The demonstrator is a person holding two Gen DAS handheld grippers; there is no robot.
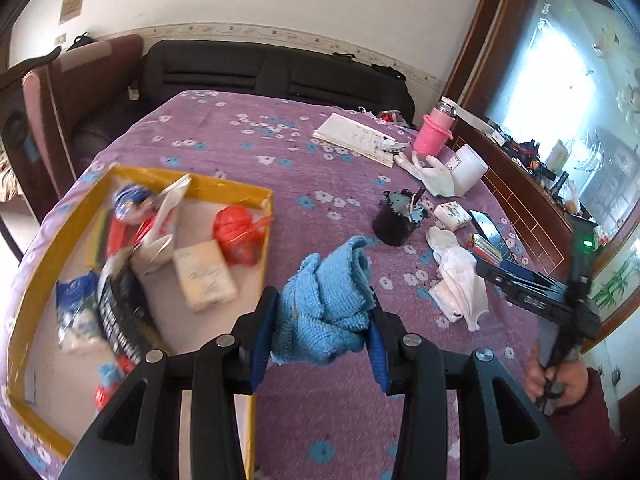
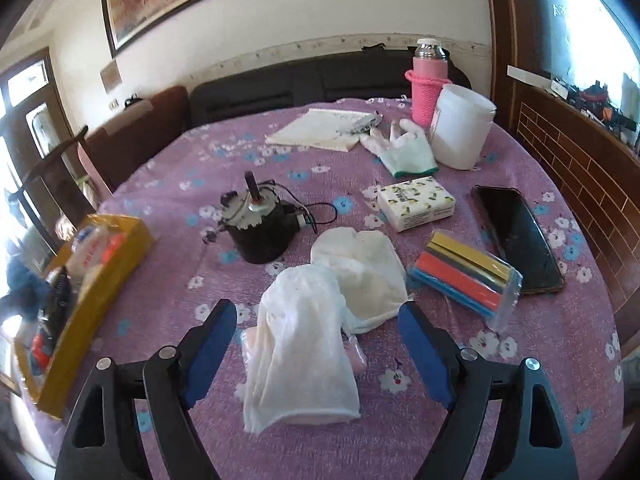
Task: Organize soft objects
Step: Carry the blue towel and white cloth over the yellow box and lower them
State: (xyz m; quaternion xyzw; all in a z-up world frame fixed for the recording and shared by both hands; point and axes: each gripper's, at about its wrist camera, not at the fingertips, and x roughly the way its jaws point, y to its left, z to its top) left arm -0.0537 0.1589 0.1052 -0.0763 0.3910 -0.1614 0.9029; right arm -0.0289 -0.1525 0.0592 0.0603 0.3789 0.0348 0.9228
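**Two grippers, one cloth held above the desk**

Two tools are in play. My left hand-held gripper (image 1: 324, 320) is pinching the blue cloth (image 1: 326, 300), lifted just right of the yellow box (image 1: 232, 192). My right hand-held gripper (image 2: 316, 340) is spread wide around the white cloth (image 2: 300, 360), which lies on the desk (image 2: 400, 440) right of the yellow box (not gripped yet). I'd carry the blue cloth over the box wall, lower it clear of the items inside, then release.

A black motor (image 2: 260, 228) with trailing wires stands mid-counter. Near the counter's (image 2: 200, 152) far edge lie a notepad (image 2: 320, 128), a pink bottle (image 2: 428, 84) and a white jar (image 2: 460, 126). A phone (image 2: 516, 236) lies along the right edge.
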